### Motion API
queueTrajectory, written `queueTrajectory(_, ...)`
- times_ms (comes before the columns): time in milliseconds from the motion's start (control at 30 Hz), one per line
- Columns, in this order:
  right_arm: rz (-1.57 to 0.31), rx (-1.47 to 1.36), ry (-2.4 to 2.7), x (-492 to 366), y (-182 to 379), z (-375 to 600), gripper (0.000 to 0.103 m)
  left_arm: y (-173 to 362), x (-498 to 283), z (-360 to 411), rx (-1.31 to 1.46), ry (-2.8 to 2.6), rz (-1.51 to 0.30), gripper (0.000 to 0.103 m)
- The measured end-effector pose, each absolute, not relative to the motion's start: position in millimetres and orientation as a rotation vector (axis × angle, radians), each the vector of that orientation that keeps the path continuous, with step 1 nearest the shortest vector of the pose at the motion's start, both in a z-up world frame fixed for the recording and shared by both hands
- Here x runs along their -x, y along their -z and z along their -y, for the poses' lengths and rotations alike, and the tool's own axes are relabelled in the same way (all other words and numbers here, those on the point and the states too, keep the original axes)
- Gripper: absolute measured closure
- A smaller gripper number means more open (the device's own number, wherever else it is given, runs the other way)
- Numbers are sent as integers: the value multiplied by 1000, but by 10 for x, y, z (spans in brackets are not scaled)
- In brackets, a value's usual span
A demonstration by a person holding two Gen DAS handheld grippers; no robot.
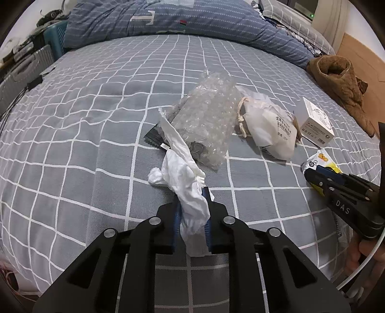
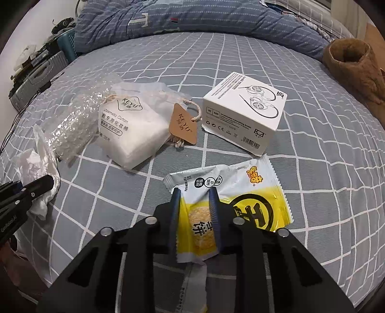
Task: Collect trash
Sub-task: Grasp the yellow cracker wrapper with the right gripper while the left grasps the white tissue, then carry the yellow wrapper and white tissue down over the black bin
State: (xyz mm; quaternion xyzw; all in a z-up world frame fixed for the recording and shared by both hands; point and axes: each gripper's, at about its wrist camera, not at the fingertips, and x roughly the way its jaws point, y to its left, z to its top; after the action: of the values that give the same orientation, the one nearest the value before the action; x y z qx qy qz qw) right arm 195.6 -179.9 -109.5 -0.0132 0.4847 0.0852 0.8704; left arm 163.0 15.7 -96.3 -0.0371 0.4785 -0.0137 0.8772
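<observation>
We worked over a bed [image 1: 96, 125] covered in a grey sheet with a white grid, which filled both views. Nearest to us, our left gripper [image 1: 191, 192] was clamped on a crumpled white tissue [image 1: 185, 178], the paper bunched between its blue pads and trailing forward onto the sheet. Our right gripper [image 2: 195, 192] was closed on a yellow and white snack wrapper [image 2: 231, 192], which lay flat on the sheet with one edge pinched between the pads. Just beyond the tissue lay a wad of clear bubble wrap [image 1: 204, 120], touching it at the far end. Beside the bubble wrap sat a white cotton-pad pouch [image 2: 127, 134] with a brown card tag [image 2: 181, 126] on a string. Right of the pouch, near but apart, stood a white earphone box [image 2: 243, 115]. Further off at the right edge of the bed lay a brown garment [image 1: 341, 84]. At the far end a blue striped quilt [image 1: 168, 19] was heaped across the bed, and a grey suitcase [image 2: 36, 77] stood beside the bed at left.
</observation>
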Motion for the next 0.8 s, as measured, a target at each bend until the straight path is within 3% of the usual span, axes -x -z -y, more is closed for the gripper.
queueTrajectory(167, -986, 42, -173, -1910, 1020, 1777, 91, 910, -1588, -137, 76, 36, -987, 90)
queueTrajectory(800, -901, 70, -141, -1650, 747, 1719, 94, 649, -1370, -212, 74, 51, -924, 90)
